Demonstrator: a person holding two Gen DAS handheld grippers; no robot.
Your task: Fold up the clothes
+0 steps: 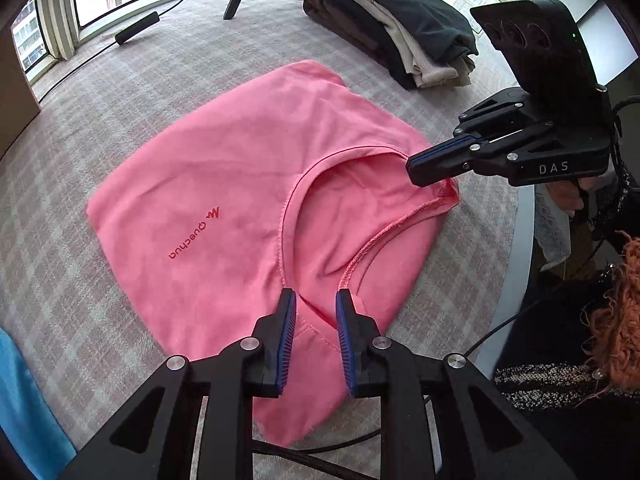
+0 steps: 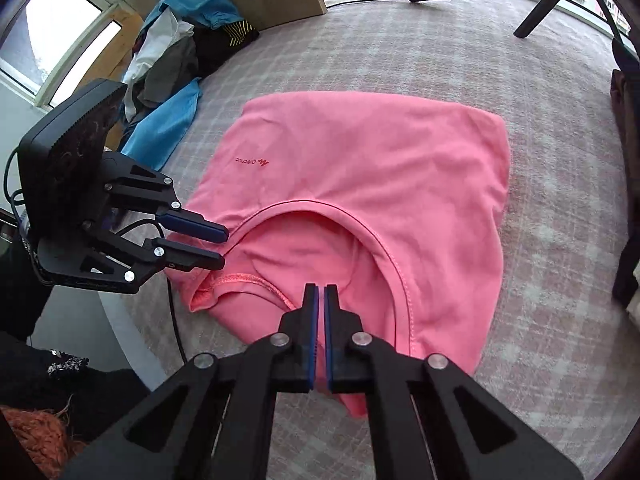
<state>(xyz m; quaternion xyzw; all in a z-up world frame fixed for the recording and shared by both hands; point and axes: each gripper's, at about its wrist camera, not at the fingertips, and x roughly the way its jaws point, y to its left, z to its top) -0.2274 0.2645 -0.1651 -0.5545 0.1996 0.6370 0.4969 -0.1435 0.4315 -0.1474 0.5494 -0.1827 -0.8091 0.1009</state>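
On the plaid tablecloth, my left claw stands apart astride the pink T-shirt collar, my right claw clamped together there; lift both shoulders evenly.

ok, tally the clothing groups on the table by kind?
Pink T-shirt laid out: 1
Folded stack: 1
Unfolded heap: 1
Total: 3
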